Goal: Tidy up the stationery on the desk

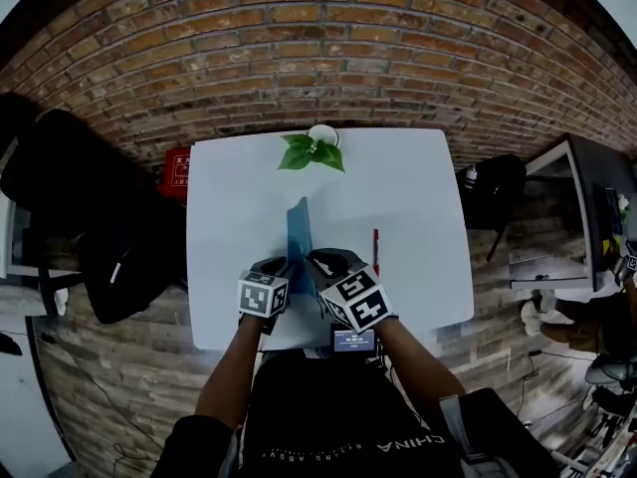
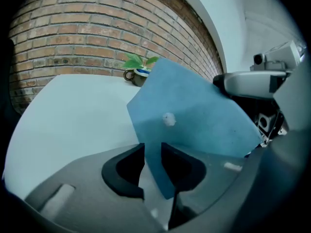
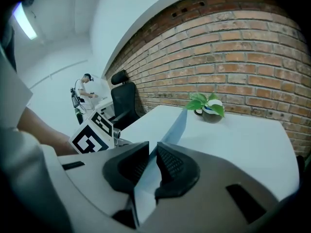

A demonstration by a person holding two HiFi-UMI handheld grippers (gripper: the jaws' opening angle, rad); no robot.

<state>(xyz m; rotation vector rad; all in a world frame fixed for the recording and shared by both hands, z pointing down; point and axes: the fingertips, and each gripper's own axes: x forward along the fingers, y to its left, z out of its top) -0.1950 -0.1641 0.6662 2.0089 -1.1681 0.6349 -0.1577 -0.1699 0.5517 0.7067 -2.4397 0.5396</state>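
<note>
Head view shows the thin blue sheet (image 1: 299, 235) held on edge above the worktop (image 1: 418, 207). The left gripper (image 2: 153, 165) and right gripper (image 3: 151, 165) both clamp its near edge. It looks light, flexible and slippery; edge grips likely suit it.

Grey tongs (image 2: 153, 165), black pads (image 2: 120, 173), marker cubes (image 1: 263, 295)

Blue sheet (image 1: 300, 237): thin, flat and plain, with a small pale spot on one face (image 2: 194, 115). You hold it upright on edge above the near middle of the white desk (image 1: 239, 207), so it reads almost edge-on from above. Its near corner is pinched in your left gripper (image 2: 153, 166) and its near edge in your right gripper (image 3: 152, 166).

Red pen (image 1: 376, 251): slim, lying flat on the desk just right of the sheet. It runs near to far and is apart from the sheet.
</note>
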